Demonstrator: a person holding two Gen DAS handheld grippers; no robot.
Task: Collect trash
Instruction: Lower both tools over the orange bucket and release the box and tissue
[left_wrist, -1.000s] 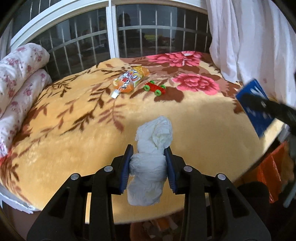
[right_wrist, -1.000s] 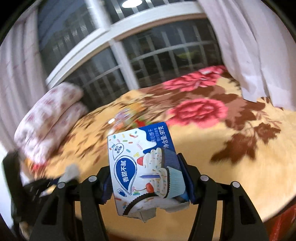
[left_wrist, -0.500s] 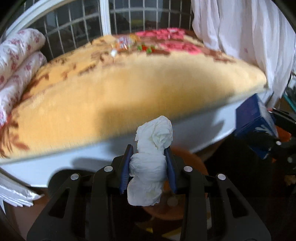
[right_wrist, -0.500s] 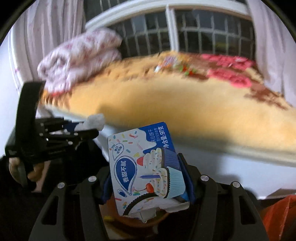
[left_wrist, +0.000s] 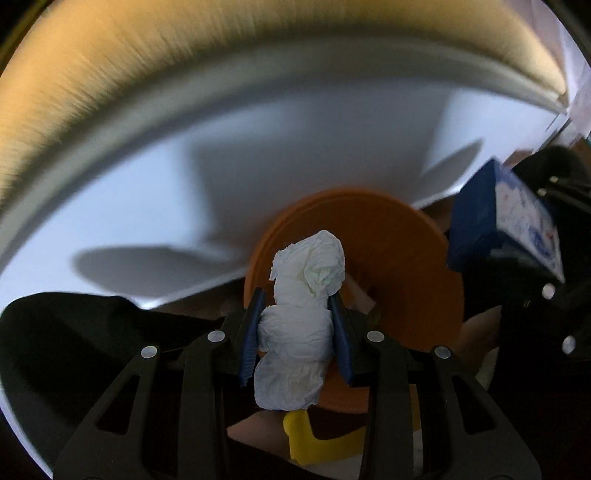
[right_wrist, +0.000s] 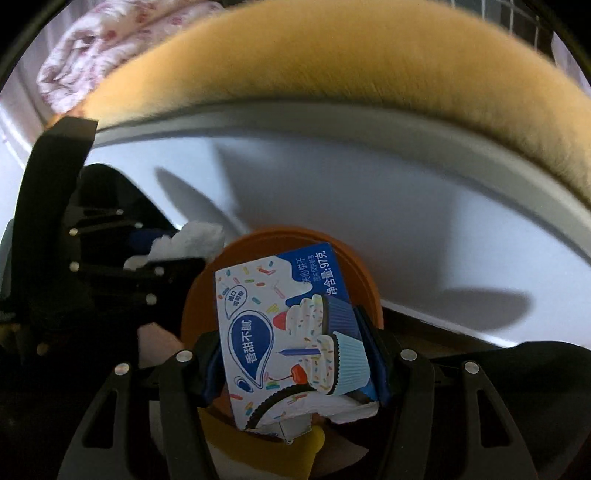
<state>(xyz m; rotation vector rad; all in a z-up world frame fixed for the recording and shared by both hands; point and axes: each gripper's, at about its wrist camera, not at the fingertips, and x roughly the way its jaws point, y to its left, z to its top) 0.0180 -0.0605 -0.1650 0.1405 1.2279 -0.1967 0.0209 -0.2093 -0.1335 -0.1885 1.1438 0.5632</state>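
Observation:
A crumpled white tissue is clamped in my left gripper, both blue pads pressing its sides. Below it lies the round orange bin, its mouth facing up. My right gripper is shut on a blue and white cookie box and holds it over the same orange bin. In the left wrist view the cookie box shows at the right, just beyond the bin's rim. The tissue and the black left gripper appear at the left of the right wrist view.
The white bed side rises just behind the bin, with the yellow plush blanket hanging over its top edge. A flowered quilt roll lies at the far left. Something yellow sits on the floor beside the bin.
Both grippers have sunk from above the bed to below its edge and tipped downward. The orange bin has come into view under them. Tissue and box stay gripped.

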